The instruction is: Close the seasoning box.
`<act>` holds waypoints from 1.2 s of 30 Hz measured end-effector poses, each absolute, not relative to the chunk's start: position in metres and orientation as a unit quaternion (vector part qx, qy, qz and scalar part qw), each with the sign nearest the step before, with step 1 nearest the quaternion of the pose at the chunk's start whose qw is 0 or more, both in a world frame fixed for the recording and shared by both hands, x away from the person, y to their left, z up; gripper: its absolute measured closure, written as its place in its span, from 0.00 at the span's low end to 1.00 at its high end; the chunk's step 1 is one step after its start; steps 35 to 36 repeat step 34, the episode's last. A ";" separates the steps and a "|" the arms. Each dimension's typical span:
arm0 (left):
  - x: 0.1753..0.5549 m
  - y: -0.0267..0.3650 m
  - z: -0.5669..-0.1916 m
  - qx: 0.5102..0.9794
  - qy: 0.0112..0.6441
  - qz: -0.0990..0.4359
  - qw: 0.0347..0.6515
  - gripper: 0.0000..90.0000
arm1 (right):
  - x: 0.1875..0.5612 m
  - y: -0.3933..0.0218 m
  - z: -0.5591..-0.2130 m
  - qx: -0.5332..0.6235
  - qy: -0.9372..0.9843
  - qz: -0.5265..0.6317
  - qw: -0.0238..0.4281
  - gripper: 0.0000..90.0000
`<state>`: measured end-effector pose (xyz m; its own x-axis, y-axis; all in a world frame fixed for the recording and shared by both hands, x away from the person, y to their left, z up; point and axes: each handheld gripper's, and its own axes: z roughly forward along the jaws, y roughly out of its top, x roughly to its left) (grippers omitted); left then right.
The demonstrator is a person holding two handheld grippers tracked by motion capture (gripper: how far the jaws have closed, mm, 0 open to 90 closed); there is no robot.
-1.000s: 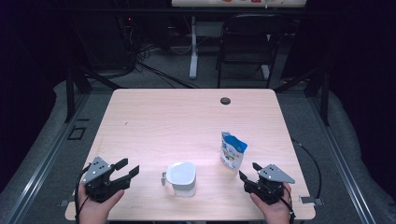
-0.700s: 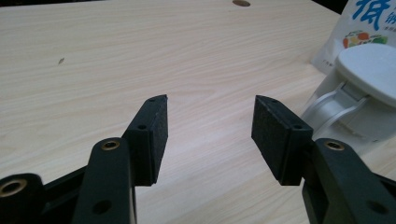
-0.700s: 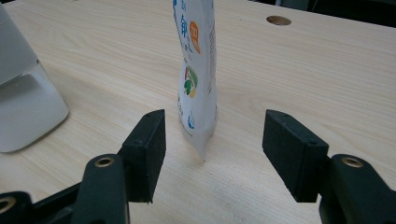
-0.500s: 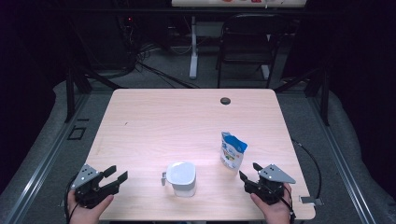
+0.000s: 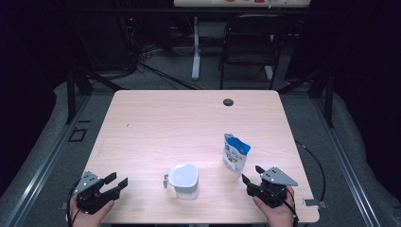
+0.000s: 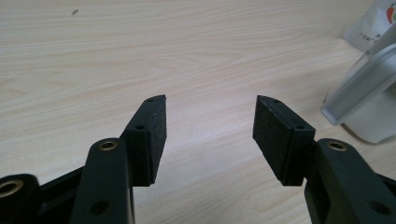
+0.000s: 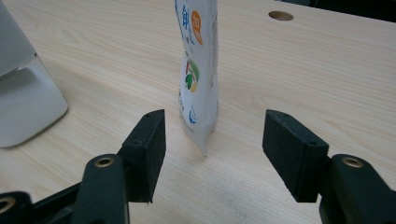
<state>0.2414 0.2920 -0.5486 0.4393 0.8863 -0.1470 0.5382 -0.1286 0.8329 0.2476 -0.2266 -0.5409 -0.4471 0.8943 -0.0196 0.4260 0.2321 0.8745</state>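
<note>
My right gripper (image 5: pixel 253 178) sits low at the near edge of the table (image 5: pixel 156 123), jaws spread wide and empty; in the right gripper view the pouch (image 7: pixel 198 70) stands just ahead of the gap between them, untouched. My left gripper (image 5: pixel 116 182) is likewise wide and holds nothing, down at the near left corner, well left of the pouch, with bare wood between its pads (image 6: pixel 154 133). I judge this to be the approach, before any grasp: both tools are lined up and nothing is picked up yet. The pouch (image 5: pixel 235 152) stands just beyond my right gripper, and the white jug (image 5: pixel 183 179) sits to the pouch's left and a little nearer me. The pouch is upright, long axis vertical, torn blue top up and leaning slightly; it shows its narrow edge to my right gripper. Next I would slide the right gripper forward until the pads flank the pouch's lower body, then close gently, since it looks soft and could buckle or tip.
</note>
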 end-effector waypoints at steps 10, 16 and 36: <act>0.241 0.290 -0.562 0.743 0.475 0.199 0.427 0.48 | 0.249 -0.224 -0.548 0.449 0.741 0.424 0.264 0.44; 0.240 0.289 -0.568 0.752 0.474 0.200 0.412 0.48 | 0.250 -0.220 -0.552 0.446 0.747 0.419 0.260 0.44; 0.242 0.289 -0.569 0.753 0.471 0.196 0.415 0.47 | 0.252 -0.218 -0.561 0.448 0.759 0.403 0.249 0.42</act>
